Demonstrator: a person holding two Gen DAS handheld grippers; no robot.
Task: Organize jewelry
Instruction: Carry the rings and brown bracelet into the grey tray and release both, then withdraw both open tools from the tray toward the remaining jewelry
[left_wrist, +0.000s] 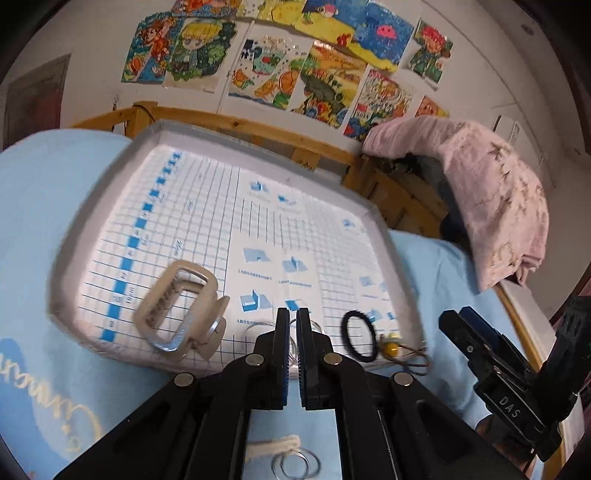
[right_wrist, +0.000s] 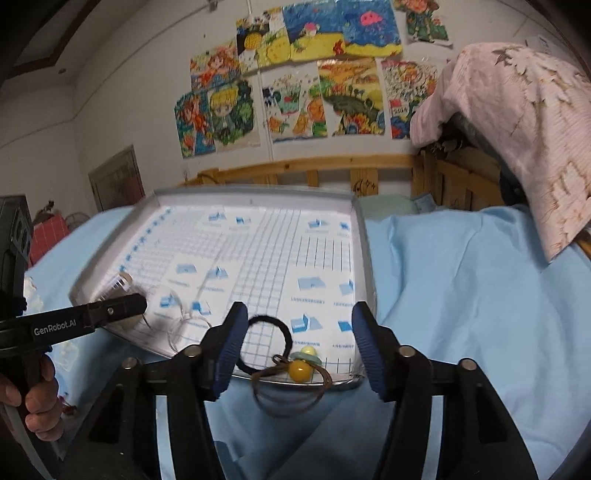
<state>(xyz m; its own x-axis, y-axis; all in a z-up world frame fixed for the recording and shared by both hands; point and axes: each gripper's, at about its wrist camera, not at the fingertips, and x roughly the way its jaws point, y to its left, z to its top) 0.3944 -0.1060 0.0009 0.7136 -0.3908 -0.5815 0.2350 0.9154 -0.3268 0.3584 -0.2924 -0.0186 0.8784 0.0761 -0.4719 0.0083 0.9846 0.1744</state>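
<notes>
A white grid-printed tray (left_wrist: 122, 173) (right_wrist: 364, 258) lies on a light blue sheet. In it are a beige hair claw (left_wrist: 177, 310), a black hair tie (left_wrist: 358, 334) (right_wrist: 284, 332), a brown cord with a yellow bead (left_wrist: 393, 347) (right_wrist: 299, 371) hanging over the near rim, and thin clear hoops (left_wrist: 314, 326) (right_wrist: 181, 328). My left gripper (left_wrist: 292, 317) is nearly shut at the hoops by the tray's near edge; whether it grips one is unclear. My right gripper (right_wrist: 299, 314) is open, its fingers either side of the hair tie and bead cord.
More metal rings (left_wrist: 295, 461) and a cream hair piece (left_wrist: 273, 445) lie on the sheet below the left gripper. A wooden bed rail (right_wrist: 314, 170) runs behind the tray. A pink cloth (right_wrist: 517, 129) hangs at the right. The sheet (right_wrist: 461, 295) spreads right of the tray.
</notes>
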